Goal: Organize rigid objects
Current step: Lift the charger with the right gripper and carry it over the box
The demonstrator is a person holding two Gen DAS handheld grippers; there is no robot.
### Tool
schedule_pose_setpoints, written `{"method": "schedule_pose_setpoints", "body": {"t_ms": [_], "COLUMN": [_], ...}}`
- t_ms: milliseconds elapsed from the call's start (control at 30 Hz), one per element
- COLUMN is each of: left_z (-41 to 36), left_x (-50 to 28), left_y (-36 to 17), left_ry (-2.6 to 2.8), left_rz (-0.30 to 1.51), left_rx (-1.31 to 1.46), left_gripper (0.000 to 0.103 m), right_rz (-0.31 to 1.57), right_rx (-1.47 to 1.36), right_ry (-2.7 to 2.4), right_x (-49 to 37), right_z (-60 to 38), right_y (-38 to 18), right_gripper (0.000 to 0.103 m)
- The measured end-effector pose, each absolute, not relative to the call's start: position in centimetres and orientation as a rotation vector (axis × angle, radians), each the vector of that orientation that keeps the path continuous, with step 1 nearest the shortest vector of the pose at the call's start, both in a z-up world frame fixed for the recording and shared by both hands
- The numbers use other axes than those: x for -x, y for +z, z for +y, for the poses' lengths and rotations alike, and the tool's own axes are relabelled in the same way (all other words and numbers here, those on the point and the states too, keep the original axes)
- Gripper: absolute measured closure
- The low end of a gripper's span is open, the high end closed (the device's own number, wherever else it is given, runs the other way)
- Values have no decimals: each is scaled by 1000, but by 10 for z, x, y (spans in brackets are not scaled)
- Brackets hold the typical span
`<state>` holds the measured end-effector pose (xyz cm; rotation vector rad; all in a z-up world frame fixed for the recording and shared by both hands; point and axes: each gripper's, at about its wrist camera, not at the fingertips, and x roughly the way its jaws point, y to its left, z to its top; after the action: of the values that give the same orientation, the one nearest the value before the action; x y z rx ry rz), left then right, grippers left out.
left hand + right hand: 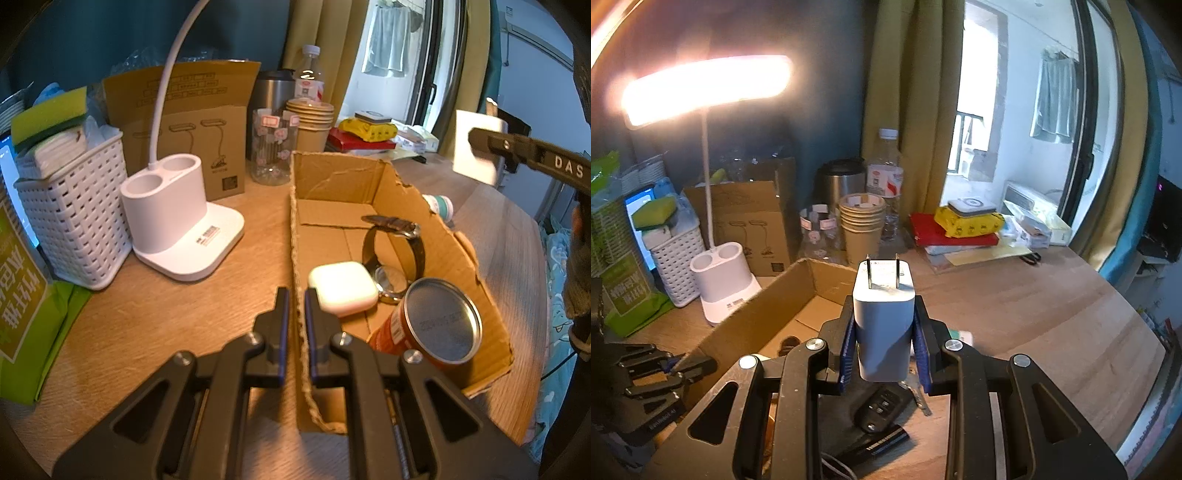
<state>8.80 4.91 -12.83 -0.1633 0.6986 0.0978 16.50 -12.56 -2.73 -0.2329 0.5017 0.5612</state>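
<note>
While the right claw (884, 347) is clamped on the charger (884, 321), carry it left over the cardboard box (768, 317); left claw (296, 317), clamped on the box wall, steadies it.

One watch (393, 254), one can (424, 325) (boxed)
</note>
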Motion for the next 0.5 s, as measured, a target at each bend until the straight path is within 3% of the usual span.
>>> {"method": "schedule_pose_setpoints", "body": {"t_ms": [500], "left_z": [49], "left_x": [-88], "left_y": [-128], "left_ry": [100], "left_rz": [697], "left_rx": [160], "left_gripper": [94], "right_rz": [507], "right_rx": [255], "right_ry": [623], "right_x": [-161], "right_z": [-97], "right_y": [-33], "right_gripper": [74]}}
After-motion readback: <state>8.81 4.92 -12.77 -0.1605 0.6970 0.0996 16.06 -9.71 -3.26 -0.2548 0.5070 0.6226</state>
